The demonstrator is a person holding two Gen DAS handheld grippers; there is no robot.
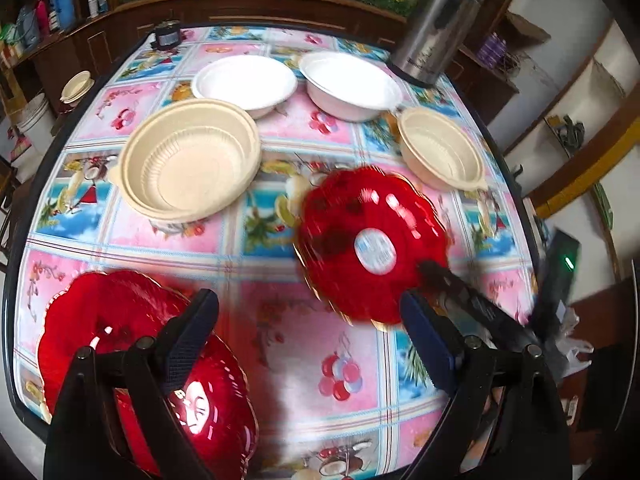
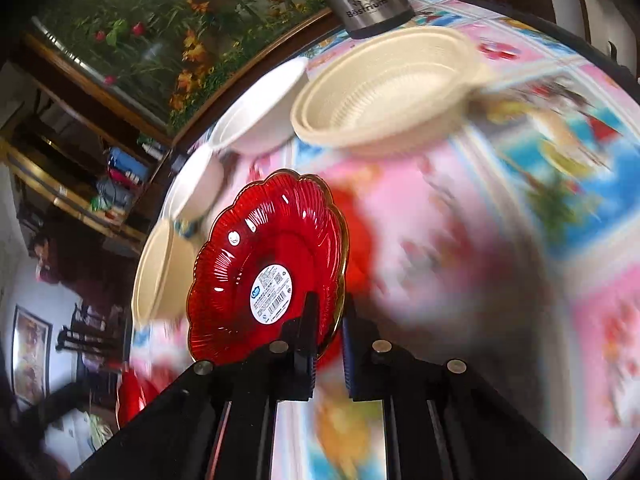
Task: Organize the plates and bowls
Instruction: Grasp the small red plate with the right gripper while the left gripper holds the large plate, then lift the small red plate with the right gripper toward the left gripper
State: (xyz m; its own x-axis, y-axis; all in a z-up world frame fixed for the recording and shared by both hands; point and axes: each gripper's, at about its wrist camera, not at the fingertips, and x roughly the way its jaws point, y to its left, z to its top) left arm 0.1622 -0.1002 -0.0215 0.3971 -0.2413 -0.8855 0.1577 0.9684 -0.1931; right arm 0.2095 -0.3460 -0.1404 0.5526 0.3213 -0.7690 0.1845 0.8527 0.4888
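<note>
on table: two red plates, perhaps four bowls.

- Red scalloped plate, white sticker on it, held tilted above the table.
- Red plates stacked near the table edge.
- Two beige bowls and two white bowls resting upright.

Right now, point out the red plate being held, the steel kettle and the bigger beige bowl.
held red plate (image 2: 272,276), right wrist view, its round label.
steel kettle (image 1: 436,24), left wrist view, its body.
bigger beige bowl (image 1: 188,164), left wrist view, its inner floor.
</note>
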